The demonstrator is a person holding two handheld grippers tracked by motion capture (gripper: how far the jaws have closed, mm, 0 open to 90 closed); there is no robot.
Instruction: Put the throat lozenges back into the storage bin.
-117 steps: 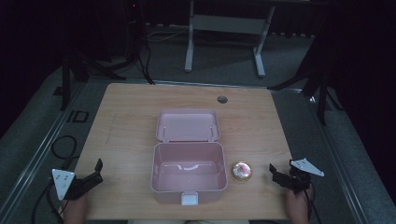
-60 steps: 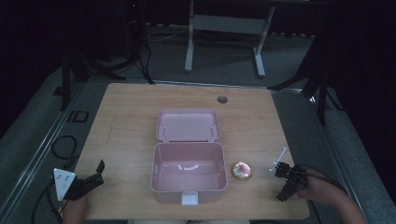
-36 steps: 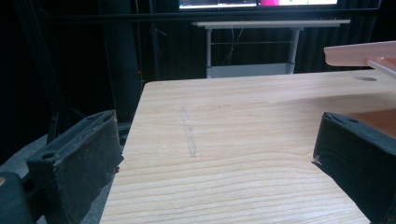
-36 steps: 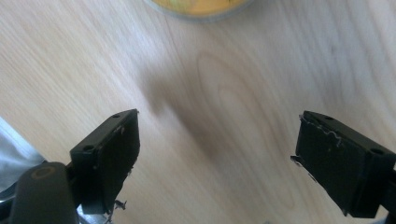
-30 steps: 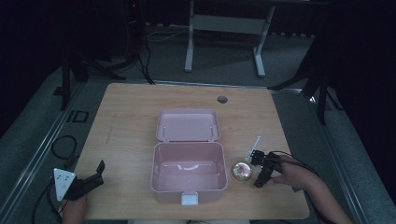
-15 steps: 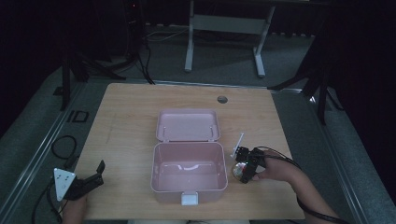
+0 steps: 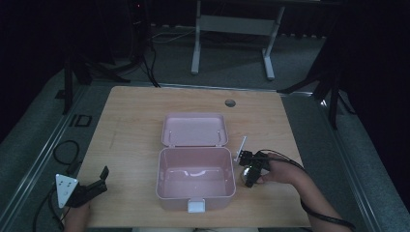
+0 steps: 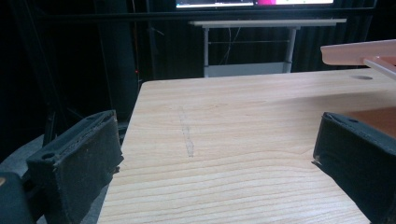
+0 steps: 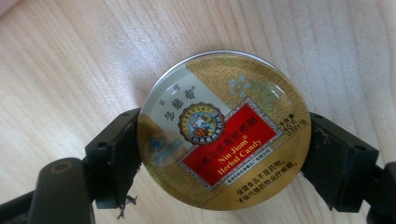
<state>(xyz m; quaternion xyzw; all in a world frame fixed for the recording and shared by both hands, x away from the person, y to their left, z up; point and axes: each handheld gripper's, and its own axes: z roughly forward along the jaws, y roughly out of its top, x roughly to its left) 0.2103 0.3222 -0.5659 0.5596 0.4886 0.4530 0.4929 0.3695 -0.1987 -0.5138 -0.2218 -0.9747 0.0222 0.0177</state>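
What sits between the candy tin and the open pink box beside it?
Nothing visible. The candy tin, flanked by the right gripper fingers, lies on bare table beside the pink box, whose lid is open.

The table [image 7: 135, 121] carries one open pink box [image 7: 195, 180], one round candy tin [image 9: 224, 128] between the right gripper's jaws, and two grippers: the right gripper [image 7: 251, 169] and the left gripper [image 7: 92, 186].
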